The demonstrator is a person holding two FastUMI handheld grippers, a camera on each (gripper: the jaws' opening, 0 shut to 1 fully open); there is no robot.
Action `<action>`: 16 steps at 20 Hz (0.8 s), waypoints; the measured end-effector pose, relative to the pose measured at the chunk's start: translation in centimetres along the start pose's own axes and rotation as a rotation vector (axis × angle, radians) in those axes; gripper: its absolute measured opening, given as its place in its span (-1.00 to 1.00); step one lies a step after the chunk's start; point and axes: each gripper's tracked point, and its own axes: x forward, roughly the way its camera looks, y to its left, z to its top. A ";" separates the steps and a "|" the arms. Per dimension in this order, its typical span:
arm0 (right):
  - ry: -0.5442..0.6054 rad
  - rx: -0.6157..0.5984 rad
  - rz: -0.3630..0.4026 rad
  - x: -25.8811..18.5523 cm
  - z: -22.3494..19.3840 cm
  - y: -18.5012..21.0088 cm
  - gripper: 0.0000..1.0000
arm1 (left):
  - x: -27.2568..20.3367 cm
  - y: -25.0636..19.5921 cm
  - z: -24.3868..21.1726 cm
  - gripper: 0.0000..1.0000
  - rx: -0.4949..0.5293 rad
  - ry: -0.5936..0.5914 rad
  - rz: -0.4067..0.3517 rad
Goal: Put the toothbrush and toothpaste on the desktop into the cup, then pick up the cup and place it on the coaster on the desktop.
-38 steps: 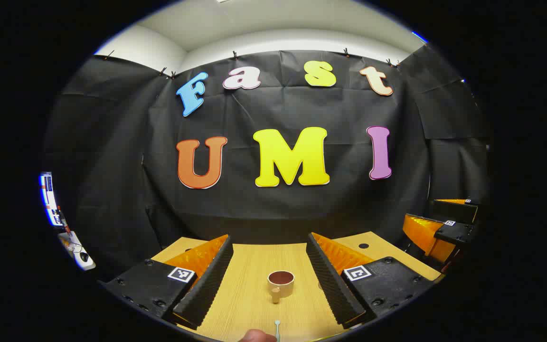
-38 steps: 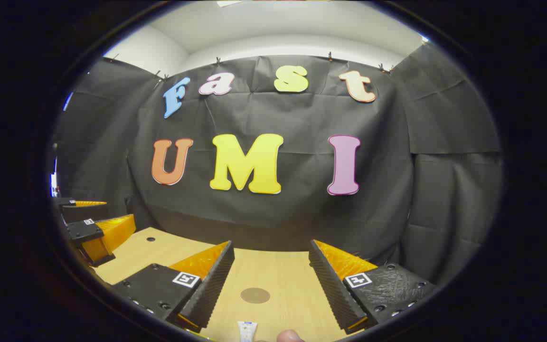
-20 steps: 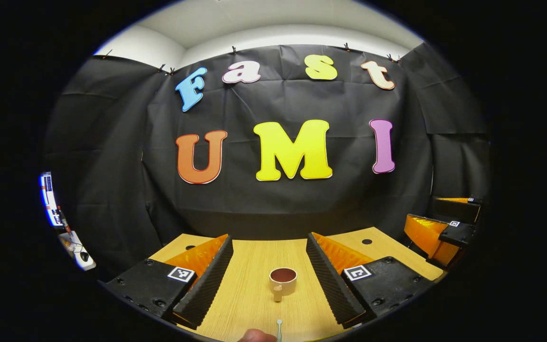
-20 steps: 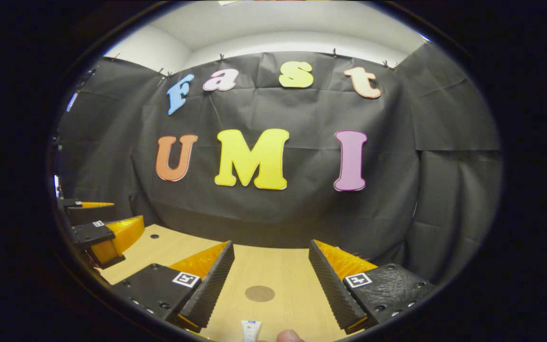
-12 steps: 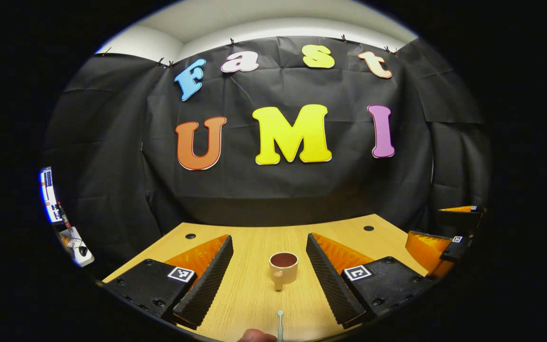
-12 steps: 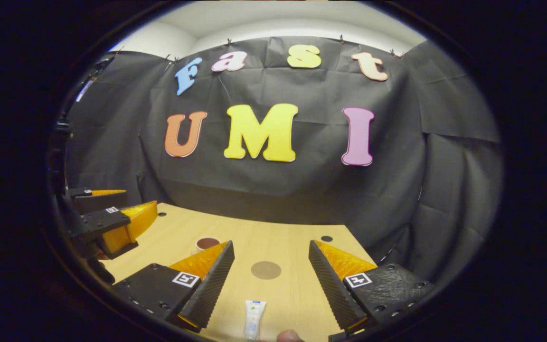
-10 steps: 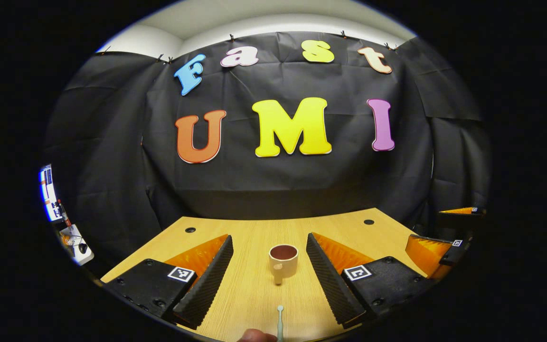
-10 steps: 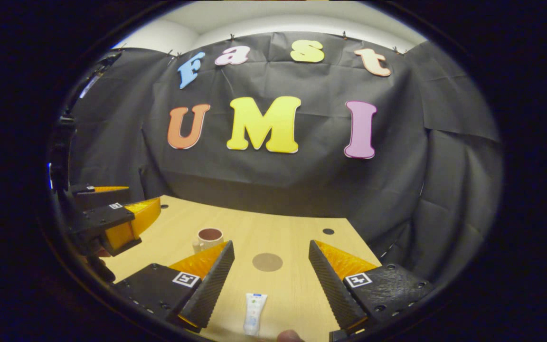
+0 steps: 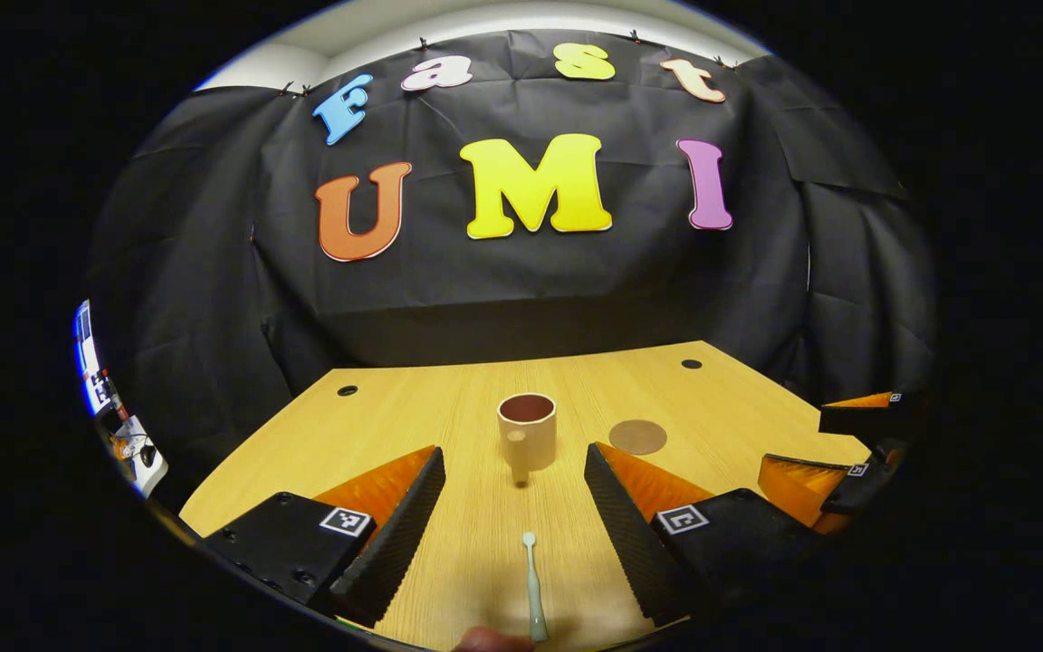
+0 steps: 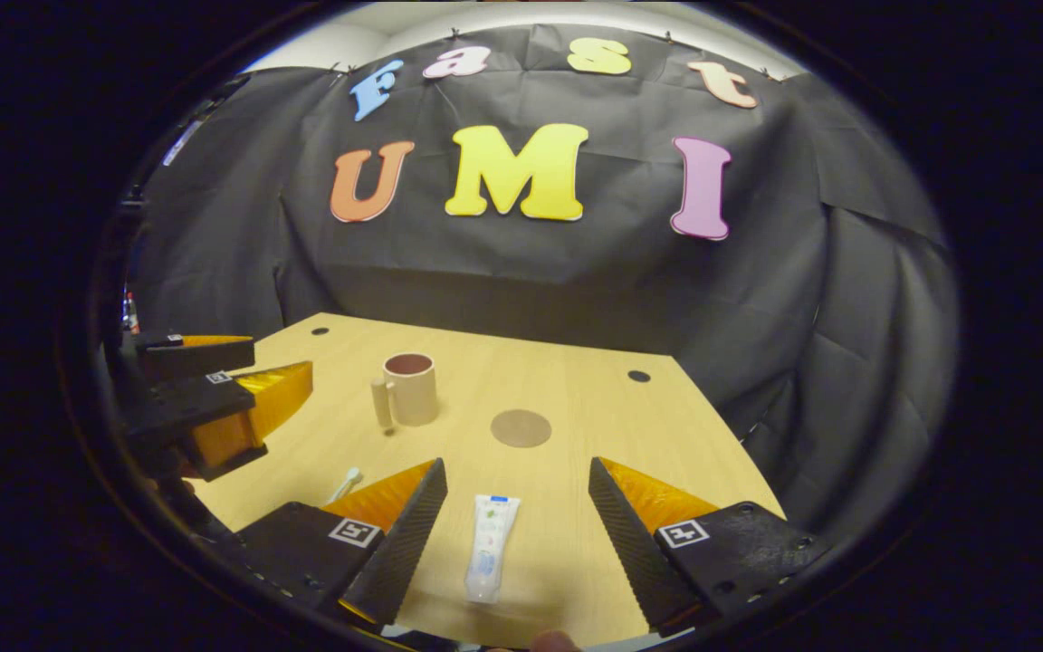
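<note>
both jaws are standing wide: the left gripper (image 9: pixel 514 484) is straddling the toothbrush (image 9: pixel 532 584), the right gripper (image 10: pixel 518 498) the toothpaste (image 10: pixel 489 546) (both lying flat outside the cup (image 9: pixel 526 431)), lined up for a pinch.

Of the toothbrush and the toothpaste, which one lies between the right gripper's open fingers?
The toothpaste tube: it lies flat on the desktop between the right gripper's fingers. The toothbrush lies off to that gripper's left instead.

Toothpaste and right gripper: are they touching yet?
Apart. The right gripper view shows the toothpaste lying flat on the desktop between the right gripper's open fingers, with bare wood on both sides.
</note>
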 end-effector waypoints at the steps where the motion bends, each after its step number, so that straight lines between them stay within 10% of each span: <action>1: 0.008 -0.003 -0.001 0.1 -0.5 -0.1 0.96 | 0.2 -0.1 -1.0 0.96 -0.004 0.015 -0.003; 16: 0.144 0.016 0.021 2.5 -8.6 1.0 0.96 | 2.7 -1.3 -13.0 0.83 -0.004 0.174 -0.026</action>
